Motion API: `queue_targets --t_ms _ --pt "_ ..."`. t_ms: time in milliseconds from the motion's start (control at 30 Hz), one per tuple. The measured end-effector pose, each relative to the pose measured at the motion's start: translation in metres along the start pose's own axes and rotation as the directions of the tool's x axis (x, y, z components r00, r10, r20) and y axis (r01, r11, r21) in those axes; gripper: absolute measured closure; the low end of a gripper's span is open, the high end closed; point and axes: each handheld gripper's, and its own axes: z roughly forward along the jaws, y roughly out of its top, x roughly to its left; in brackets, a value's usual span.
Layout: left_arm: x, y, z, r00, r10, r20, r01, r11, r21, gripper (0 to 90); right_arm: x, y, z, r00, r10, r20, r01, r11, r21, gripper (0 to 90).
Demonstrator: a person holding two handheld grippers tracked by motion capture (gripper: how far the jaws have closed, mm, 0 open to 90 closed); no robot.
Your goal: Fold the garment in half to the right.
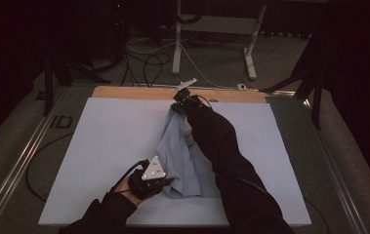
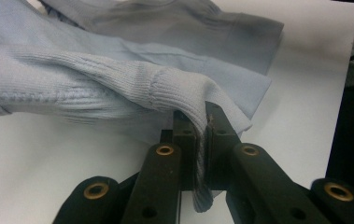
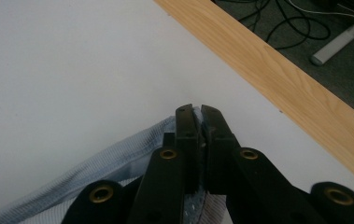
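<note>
A pale blue top [image 1: 182,156] lies bunched up in the middle of the white surface [image 1: 104,141], stretching from about 12 o'clock down to 6 o'clock in the high view. The left gripper [image 1: 165,183] sits at about 7 o'clock from the middle of the surface, at the near end of the top. Its fingers [image 2: 184,135] are clenched on a ribbed edge of the top [image 2: 118,84], and the cloth is pinched flat between them and pokes out below. From there the knit cloth runs away toward 10 o'clock in the left gripper view, with more folds lying behind it on the white surface [image 2: 305,84]. The right gripper [image 1: 180,102] is at 12 o'clock, at the far end of the top, near the wooden edge [image 1: 124,92] of the surface. A dark sleeve [image 1: 221,151] reaches across the top to it. In the right gripper view its fingers [image 3: 186,126] are clenched on a thin hem of the top [image 3: 118,163], which trails off toward 8 o'clock. The wooden edge [image 3: 277,79] runs past at 2 o'clock, with cables [image 3: 296,23] on the floor beyond it.
</note>
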Motion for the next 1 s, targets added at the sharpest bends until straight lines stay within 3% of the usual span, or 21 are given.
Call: queue_targets --t_ms 433,1000 --pt "-0.008 0.027 0.019 0.9961 0.079 0.038 -0.080 0.9966 0.020 86.9 -0.022 -0.012 -0.024 0.9994 0.030 0.018 -0.030 0.999 -0.022 87.1" --pt "-0.020 0.052 0.059 0.9875 0.130 0.089 -0.133 0.9906 0.030 86.9 -0.047 -0.030 -0.036 0.9986 0.053 0.002 -0.053 0.998 -0.032 87.0"
